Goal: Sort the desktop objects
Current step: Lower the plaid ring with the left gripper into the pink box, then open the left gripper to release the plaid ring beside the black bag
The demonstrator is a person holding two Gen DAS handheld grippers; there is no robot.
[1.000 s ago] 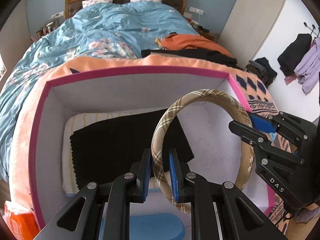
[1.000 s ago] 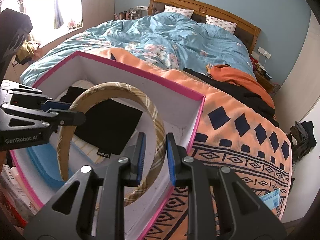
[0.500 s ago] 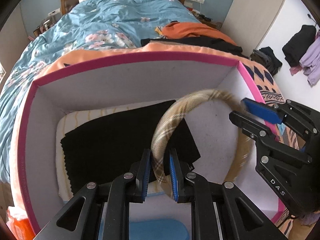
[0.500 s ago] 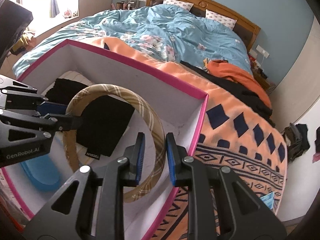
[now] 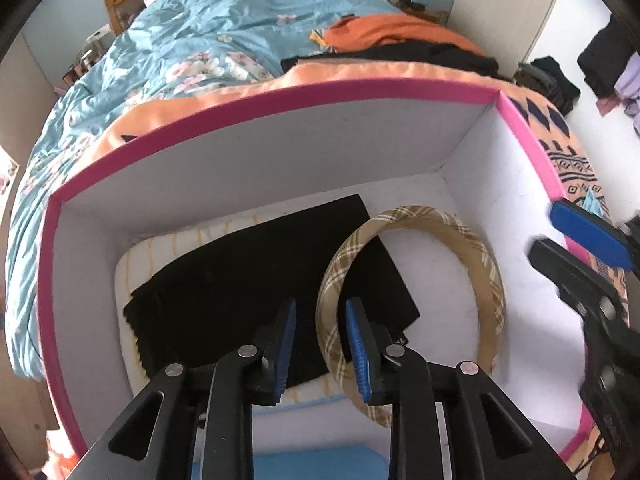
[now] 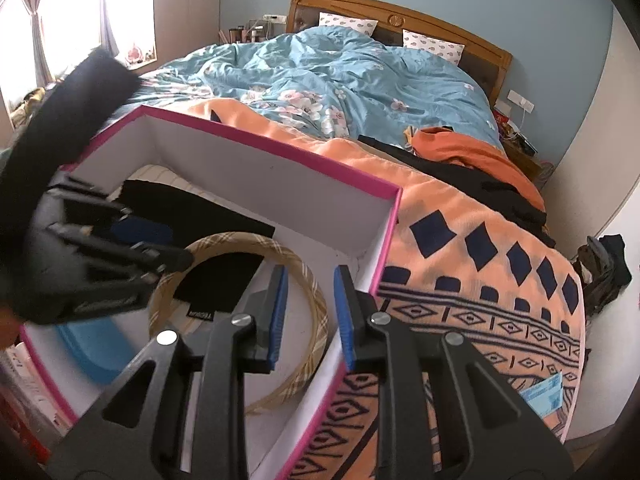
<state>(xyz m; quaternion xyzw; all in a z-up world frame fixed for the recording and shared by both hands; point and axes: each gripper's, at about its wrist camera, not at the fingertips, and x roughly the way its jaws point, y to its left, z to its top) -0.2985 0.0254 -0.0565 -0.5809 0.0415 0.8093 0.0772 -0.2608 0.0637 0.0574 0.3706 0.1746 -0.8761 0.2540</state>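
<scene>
Where both claws clamped earlier, plaid ring (image 5: 412,300) lies released in box (image 5: 256,152); jaws opening.

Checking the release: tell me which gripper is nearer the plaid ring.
Left. The left gripper straddles the plaid ring's rim, jaws opening. The right gripper, jaws opening, sits above its opposite side.

A home bedroom; a wooden-headboard bed (image 6: 400,24) with blue floral duvet (image 6: 340,76), pillows, curtained window (image 6: 32,20)
</scene>
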